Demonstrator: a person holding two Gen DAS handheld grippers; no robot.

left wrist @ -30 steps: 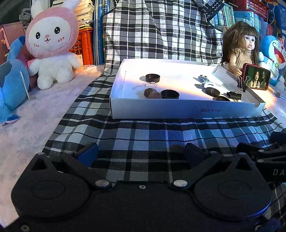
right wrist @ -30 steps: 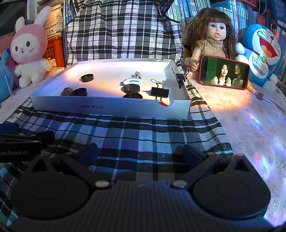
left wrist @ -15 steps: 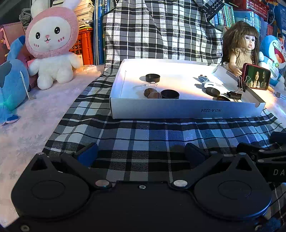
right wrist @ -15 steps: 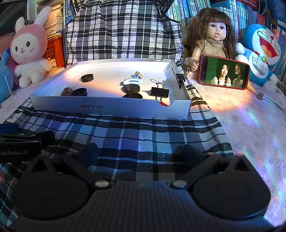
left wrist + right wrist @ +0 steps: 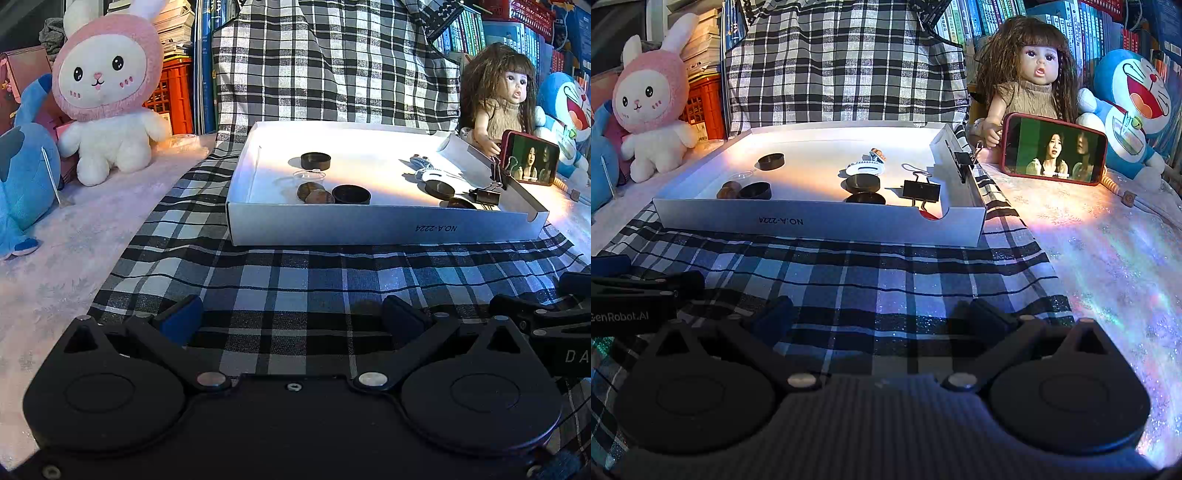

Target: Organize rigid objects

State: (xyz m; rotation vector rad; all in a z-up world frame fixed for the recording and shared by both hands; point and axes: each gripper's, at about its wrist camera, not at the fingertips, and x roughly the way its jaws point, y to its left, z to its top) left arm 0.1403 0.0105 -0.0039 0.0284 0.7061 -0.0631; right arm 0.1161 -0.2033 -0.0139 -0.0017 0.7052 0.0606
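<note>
A shallow white box point(image 5: 384, 224) point(image 5: 820, 223) lies on the checked cloth ahead of both grippers. Inside it are dark round caps point(image 5: 351, 194) point(image 5: 862, 183), brown nut-like pieces point(image 5: 314, 192) point(image 5: 728, 190), a small clear cup point(image 5: 309, 175), a white hair clip point(image 5: 866, 168) and a black binder clip point(image 5: 921, 191). Another binder clip point(image 5: 964, 159) grips the box's right wall. My left gripper point(image 5: 291, 321) stands open over the cloth, well short of the box, holding nothing. My right gripper point(image 5: 877, 317) is open too, beside it and empty.
A pink and white plush rabbit point(image 5: 107, 92) and a blue plush point(image 5: 22, 177) sit at the left. A doll point(image 5: 1030, 77), a phone playing video point(image 5: 1054, 149) and a blue cat plush point(image 5: 1134, 107) stand at the right. Books and a draped checked cloth point(image 5: 332, 62) fill the back.
</note>
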